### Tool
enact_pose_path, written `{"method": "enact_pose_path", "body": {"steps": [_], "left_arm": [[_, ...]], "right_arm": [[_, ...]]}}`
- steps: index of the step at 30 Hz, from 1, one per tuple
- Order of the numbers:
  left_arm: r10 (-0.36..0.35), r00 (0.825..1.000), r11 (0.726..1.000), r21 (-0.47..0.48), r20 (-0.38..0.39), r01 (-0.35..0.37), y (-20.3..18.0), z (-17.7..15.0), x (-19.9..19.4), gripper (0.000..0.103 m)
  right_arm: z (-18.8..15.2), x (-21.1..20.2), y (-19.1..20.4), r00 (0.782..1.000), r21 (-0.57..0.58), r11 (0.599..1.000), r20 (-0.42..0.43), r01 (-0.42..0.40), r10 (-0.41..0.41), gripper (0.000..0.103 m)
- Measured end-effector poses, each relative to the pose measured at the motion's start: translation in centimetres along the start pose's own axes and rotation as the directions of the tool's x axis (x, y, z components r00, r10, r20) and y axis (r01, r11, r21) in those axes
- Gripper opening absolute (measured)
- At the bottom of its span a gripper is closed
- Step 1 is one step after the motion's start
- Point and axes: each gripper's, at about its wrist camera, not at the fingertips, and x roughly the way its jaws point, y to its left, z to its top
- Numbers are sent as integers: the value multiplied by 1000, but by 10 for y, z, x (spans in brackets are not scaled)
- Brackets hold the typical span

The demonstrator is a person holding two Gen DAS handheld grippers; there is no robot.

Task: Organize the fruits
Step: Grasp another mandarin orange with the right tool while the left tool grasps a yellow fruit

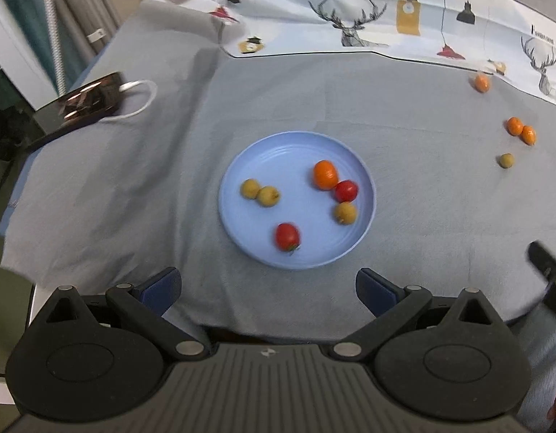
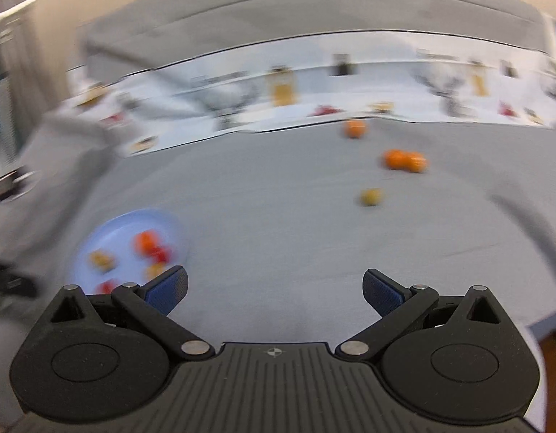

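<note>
A light blue plate sits mid-table on the grey cloth, holding an orange fruit, two red tomatoes, and three small yellow fruits. My left gripper hovers open just in front of the plate, empty. Loose on the cloth at the right lie two touching orange fruits, another orange one and a small yellow fruit. The right wrist view is blurred: my right gripper is open and empty, the plate at its left, the yellow fruit ahead.
A dark shiny device with a white cable lies at the table's left edge. A printed cloth with deer and lamps covers the far side. The table's near edge runs just below my grippers. A dark tool part shows at the right.
</note>
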Motion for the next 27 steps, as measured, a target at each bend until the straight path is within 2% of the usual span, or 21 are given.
{"method": "enact_pose_path", "body": {"steps": [4,9,12,16,21,24,27], "left_arm": [[-9,999,1000,20,-33,10,-30,29,16,103],[-23,996,1000,19,-91,25,-67,64,45,103],[-22,992,1000,19,-122,24,-88,82,63,103],[-10,988,999,46,-152,17,-118,101,89,103],[-13,988,990,139,-152,35,-173,120,122,103],[-30,987,977,202,-156,61,-210,129,142,103],[-62,986,956,275,-155,103,-253,135,160,103]], "right_arm": [[10,34,-51,990,91,987,24,135,-137,102],[32,93,-113,955,139,951,67,277,-289,102],[45,137,-145,939,147,933,59,329,-340,102],[61,199,-177,932,156,924,52,348,-360,102],[79,268,-200,944,133,937,12,324,-329,102],[92,295,-204,952,103,947,5,303,-305,102],[101,309,-201,950,37,952,50,305,-307,99]]}}
